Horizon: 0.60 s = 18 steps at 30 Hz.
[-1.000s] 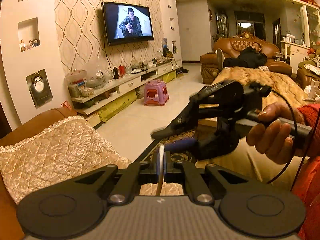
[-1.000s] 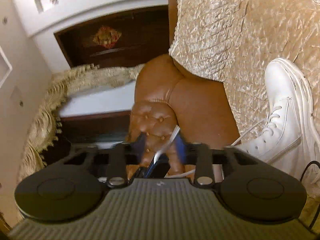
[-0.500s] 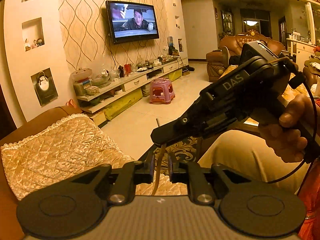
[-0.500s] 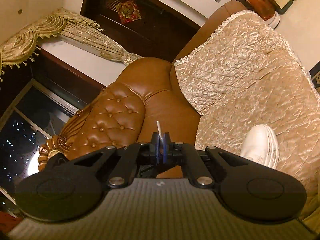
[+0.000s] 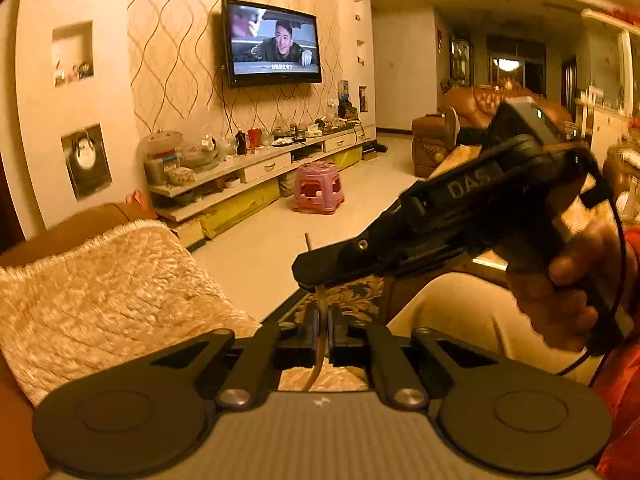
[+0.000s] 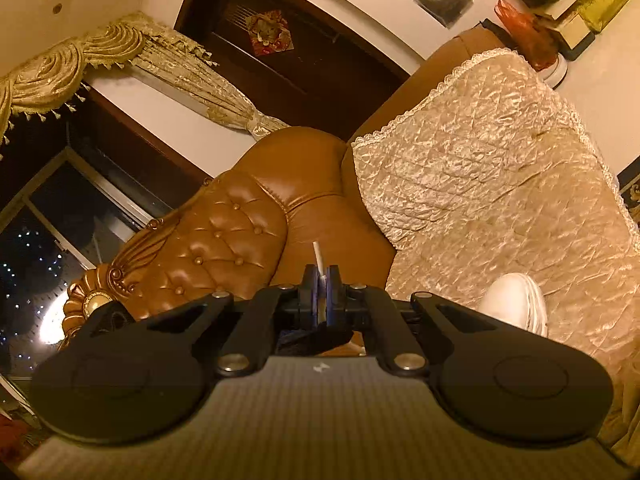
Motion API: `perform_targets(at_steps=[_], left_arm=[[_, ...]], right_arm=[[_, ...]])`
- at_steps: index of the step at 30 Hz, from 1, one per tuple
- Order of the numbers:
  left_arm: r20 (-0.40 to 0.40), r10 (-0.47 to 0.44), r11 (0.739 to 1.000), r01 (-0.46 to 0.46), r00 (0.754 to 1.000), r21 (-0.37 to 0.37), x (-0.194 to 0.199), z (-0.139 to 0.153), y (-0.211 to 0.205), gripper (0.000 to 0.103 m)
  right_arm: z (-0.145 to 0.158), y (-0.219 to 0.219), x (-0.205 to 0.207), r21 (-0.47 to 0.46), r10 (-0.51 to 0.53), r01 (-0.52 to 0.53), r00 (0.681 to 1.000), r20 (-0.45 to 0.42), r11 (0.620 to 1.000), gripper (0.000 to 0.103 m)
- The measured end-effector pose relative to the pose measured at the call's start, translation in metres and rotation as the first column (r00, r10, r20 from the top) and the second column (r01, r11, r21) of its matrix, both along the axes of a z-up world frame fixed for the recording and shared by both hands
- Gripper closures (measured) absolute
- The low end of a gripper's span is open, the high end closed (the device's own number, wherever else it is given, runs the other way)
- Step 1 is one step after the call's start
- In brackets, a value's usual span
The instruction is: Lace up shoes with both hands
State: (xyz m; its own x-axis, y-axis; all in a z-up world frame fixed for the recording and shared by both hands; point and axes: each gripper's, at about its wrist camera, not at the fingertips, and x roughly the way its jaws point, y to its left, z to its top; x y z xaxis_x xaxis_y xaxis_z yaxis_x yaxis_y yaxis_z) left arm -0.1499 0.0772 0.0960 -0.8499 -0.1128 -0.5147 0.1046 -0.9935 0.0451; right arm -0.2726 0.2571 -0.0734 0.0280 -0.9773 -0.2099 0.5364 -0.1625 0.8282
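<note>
Both tools grip one shoelace in a lamplit living room. The left tool has just pinched shut on the lace, which rises from its jaws to the right tool, held in a hand just beyond. Seen from the right wrist, the right tool clamps the lace's white tip. The white shoe rests on the sofa's quilted cover, lower right.

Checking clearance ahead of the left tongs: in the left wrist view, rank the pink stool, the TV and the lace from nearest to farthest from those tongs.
1. Lace: pinched in the left tongs, running up.
2. Pink stool: on the floor, mid-room.
3. TV: high on the far wall, left of centre.
</note>
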Motion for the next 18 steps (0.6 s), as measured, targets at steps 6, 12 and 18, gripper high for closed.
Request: perform_targets(at_steps=[6,12,18], left_arm=[[0.019,-0.008,1.0,0.008,1.0,-0.008,0.001,-0.004,-0.003,0.1],[0.132,0.041,0.994,-0.027,0.99,-0.104,-0.001,-0.009,-0.008,0.1],[0.323,0.202,0.966,-0.134,0.925,-0.221,-0.006,-0.016,-0.038,0.1]], right_arm=[[-0.006,-0.002,0.0,0.005,0.01,-0.01,1.0,0.028,1.0,0.097],[-0.017,-0.009,-0.004,0.054,0.015,-0.019,0.997,0.077,0.998,0.09],[-0.023,-0.026,0.004,0.234,0.043,-0.035,0.999,-0.028,0.972,0.062]])
